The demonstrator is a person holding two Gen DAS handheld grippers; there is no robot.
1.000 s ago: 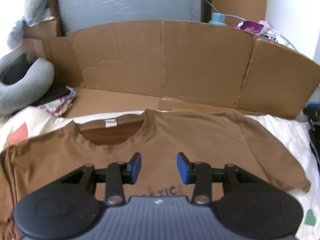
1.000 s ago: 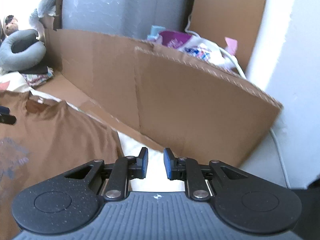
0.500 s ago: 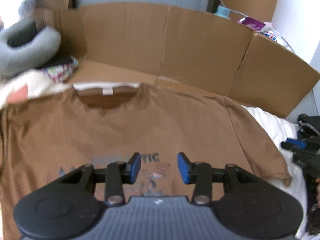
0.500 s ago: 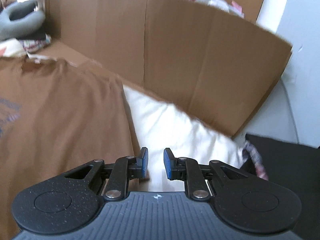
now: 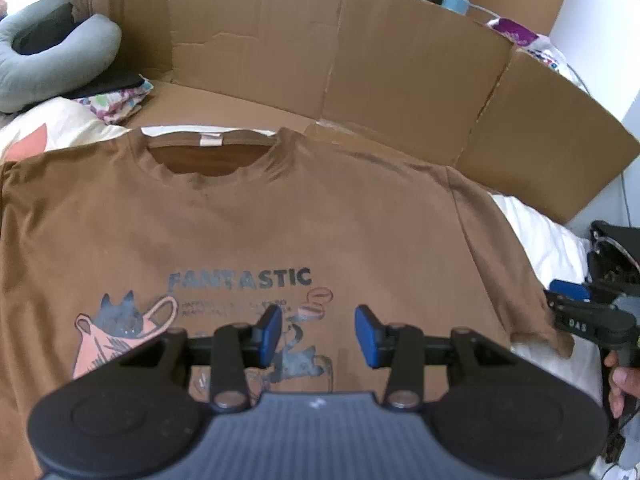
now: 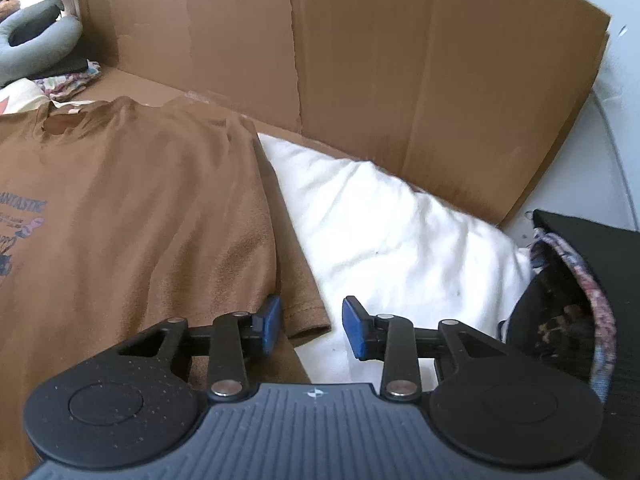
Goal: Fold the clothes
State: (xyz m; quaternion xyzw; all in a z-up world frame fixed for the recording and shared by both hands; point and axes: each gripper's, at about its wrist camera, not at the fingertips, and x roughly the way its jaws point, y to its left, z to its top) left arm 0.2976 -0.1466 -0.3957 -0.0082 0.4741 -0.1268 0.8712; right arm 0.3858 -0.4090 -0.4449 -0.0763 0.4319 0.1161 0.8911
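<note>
A brown T-shirt (image 5: 280, 220) lies spread flat, print side up, on a bed covered in white bedding (image 6: 392, 232). Its collar points toward the far edge of the bed, where a flattened cardboard box (image 5: 400, 60) stands as a low wall; the box holds nothing that can be seen. The print reads "FANTASTIC" above cartoon cats and cups. The left gripper (image 5: 318, 334) hovers over the lower chest of the shirt, its blue-padded tongs spread apart and empty. The right gripper (image 6: 310, 326) hangs over the shirt's right sleeve hem near the bed's right edge, tongs also spread wide, with the sleeve end lying between them, unpinched. At the far left corner rests a grey neck pillow (image 5: 52, 60) beside folded patterned cloth (image 5: 116, 98). A dark bag (image 6: 560, 304) sits at the right edge; its contents are unclear.
</note>
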